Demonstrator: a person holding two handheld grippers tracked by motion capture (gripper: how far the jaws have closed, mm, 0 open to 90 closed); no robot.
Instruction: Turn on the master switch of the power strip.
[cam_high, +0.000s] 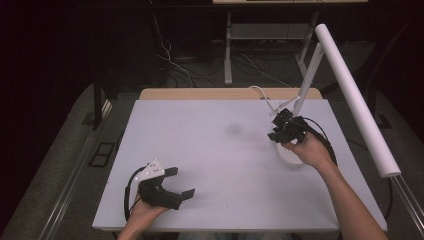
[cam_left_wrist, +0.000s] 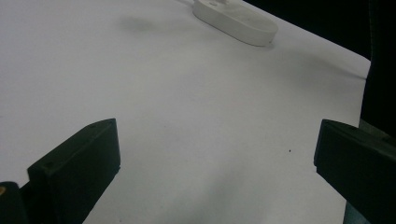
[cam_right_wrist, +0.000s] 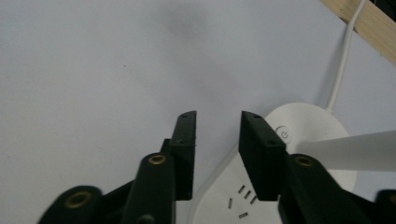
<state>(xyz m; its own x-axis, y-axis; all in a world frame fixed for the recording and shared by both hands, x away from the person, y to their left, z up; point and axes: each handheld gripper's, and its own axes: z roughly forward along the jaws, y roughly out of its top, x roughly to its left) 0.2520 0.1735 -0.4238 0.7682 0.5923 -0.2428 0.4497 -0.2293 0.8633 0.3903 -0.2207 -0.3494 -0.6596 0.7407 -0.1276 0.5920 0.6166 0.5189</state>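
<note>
White lamp base (cam_right_wrist: 303, 135) sits at the bench's (cam_high: 215, 150) far right side, its cord (cam_right_wrist: 343, 70) running to the back edge. Right tongs (cam_right_wrist: 217, 135) hover over it, jaws narrowly parted, gripping nothing. Left tongs (cam_high: 175, 182) rest near the front-left, spread wide.

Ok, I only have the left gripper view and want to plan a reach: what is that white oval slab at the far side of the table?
Observer: It is the base of a desk lamp; a power button sits on its round end.
Operator: And where is the right tool?
Observer: The right tool is poised over that base's edge, jaws slightly apart, gripping nothing.
</note>
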